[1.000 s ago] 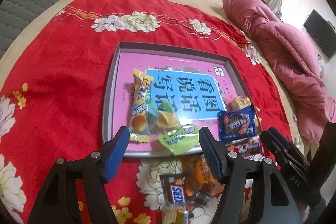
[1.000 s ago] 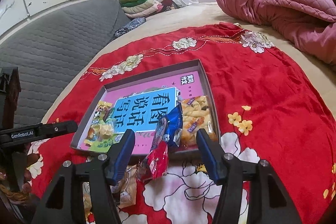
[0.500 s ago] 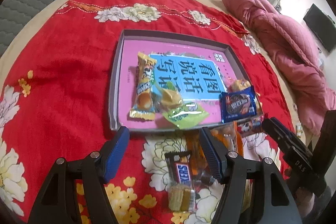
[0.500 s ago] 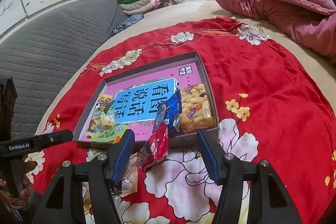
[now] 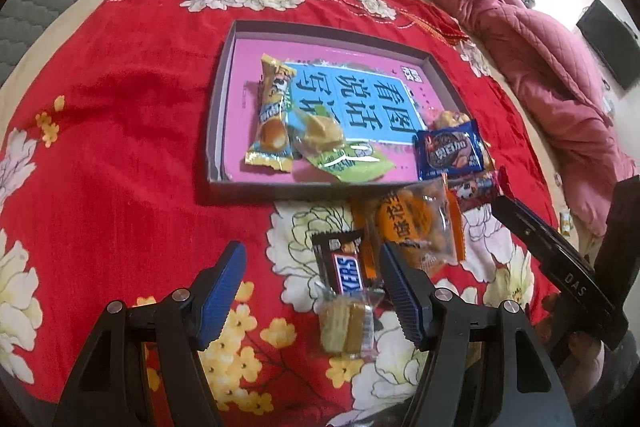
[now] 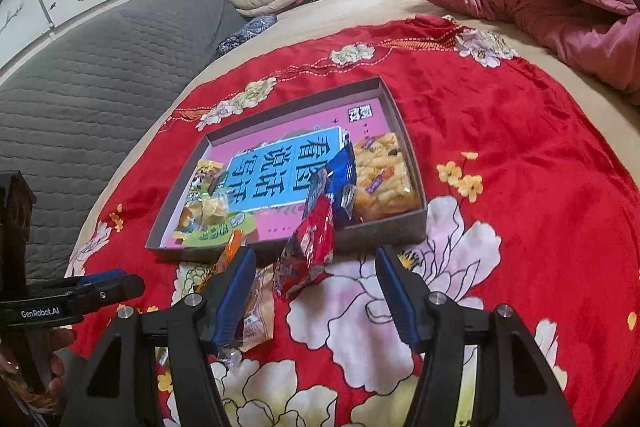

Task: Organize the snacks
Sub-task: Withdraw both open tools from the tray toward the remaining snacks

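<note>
Left tongs (image 5: 310, 291) pulled back from tray (image 5: 224, 83) over Snickers bar (image 5: 346, 271); both tongs apart, empty

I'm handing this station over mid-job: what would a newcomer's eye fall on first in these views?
The shallow grey box with its pink and blue printed bottom, in the middle of the red floral cloth, already holding several snack packets. Then the loose snacks on the cloth before its near wall: a Snickers bar, an orange packet and a red packet leaning on the rim. Both the left gripper and the right gripper hover open over that pile.
</note>
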Tool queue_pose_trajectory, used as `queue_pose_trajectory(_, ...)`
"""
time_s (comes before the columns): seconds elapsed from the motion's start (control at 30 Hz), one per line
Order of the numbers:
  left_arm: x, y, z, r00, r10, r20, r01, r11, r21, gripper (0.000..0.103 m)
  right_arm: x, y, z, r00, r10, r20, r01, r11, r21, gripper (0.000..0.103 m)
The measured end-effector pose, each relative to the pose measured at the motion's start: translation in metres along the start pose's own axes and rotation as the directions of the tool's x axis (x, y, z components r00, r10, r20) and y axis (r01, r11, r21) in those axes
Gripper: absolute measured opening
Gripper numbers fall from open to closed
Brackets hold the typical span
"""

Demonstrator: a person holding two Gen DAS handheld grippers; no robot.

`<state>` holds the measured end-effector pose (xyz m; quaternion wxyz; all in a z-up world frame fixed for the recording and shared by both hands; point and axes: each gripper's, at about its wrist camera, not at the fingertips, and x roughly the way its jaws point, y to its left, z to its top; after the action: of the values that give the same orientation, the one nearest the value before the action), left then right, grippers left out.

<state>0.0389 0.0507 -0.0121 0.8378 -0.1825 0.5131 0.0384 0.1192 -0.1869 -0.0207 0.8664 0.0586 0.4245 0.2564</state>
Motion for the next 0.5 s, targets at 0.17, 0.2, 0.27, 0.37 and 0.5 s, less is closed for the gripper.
queue_pose_trajectory(0.17, -0.002, 0.002, -0.010, 1.000, -0.017, -0.020, 0.017, 1.000, -0.005, 0.071, 0.002, 0.003, -0.003, 1.000, 0.006, -0.014, -0.006, 1.000, -0.006, 0.062)
queue_pose_trajectory(0.2, -0.002, 0.002, -0.011, 0.999, -0.023, -0.025, 0.023, 1.000, -0.010, 0.071, 0.003, 0.004, -0.003, 1.000, 0.007, -0.016, -0.007, 1.000, -0.009, 0.062)
queue_pose_trajectory(0.27, -0.001, 0.002, -0.014, 0.999, -0.028, -0.037, 0.028, 1.000, -0.013, 0.071, 0.005, 0.005, -0.004, 1.000, 0.005, -0.025, -0.006, 1.000, -0.013, 0.062)
queue_pose_trajectory(0.37, 0.001, 0.001, -0.020, 0.998, -0.036, -0.055, 0.035, 0.999, -0.013, 0.071, 0.007, 0.006, -0.005, 0.999, 0.007, -0.033, -0.008, 1.000, -0.015, 0.062)
queue_pose_trajectory(0.5, 0.006, -0.003, -0.027, 0.995, -0.048, -0.085, 0.048, 0.999, -0.002, 0.071, 0.008, 0.007, -0.006, 0.999, 0.008, -0.038, -0.008, 1.000, -0.015, 0.062)
